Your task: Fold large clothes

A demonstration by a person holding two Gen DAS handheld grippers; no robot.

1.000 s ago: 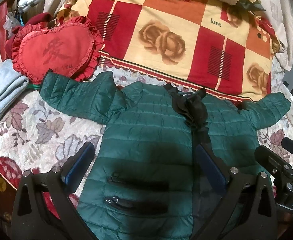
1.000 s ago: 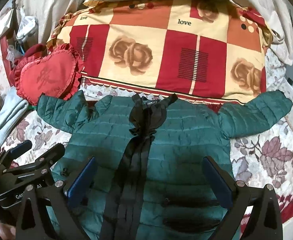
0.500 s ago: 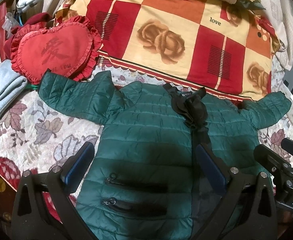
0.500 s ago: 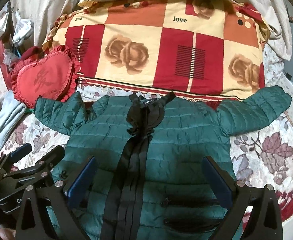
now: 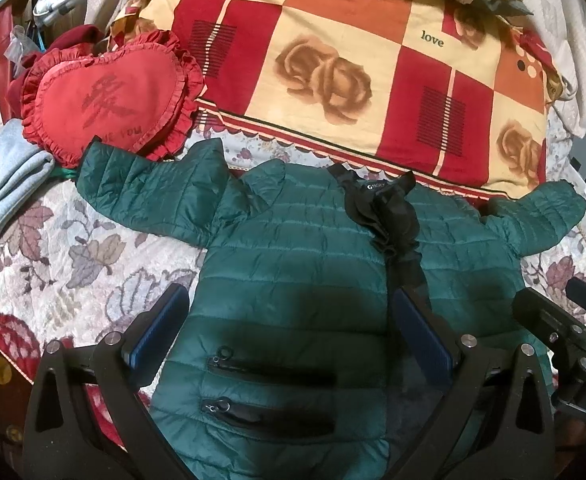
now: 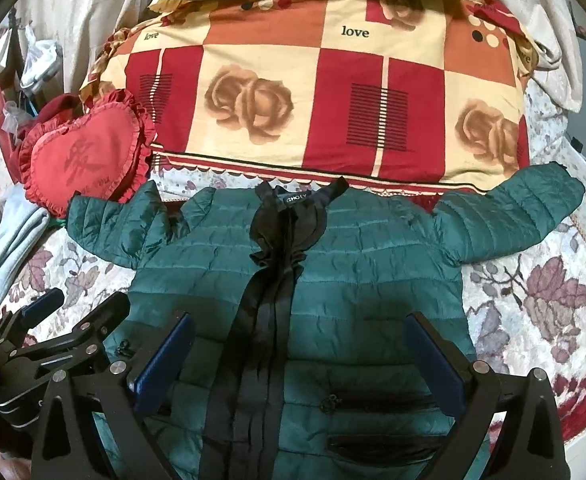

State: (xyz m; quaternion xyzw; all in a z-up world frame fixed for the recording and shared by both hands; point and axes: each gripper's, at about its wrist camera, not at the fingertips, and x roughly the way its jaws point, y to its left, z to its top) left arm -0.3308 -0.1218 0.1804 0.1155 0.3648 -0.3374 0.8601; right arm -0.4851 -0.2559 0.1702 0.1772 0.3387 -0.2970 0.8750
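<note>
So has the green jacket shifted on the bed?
No. The green jacket has stayed put: its sleeve cuff still lies against the lower edge of the heart pillow.

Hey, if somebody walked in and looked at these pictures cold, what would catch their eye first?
Probably the green puffer jacket, spread flat on the floral bedspread with both sleeves out and a black zipper strip down its front. Behind it lies a big red, orange and cream rose-print quilt, with a red heart-shaped cushion at the jacket's left sleeve. Both open grippers, left gripper and right gripper, hover over the jacket's lower half.
</note>
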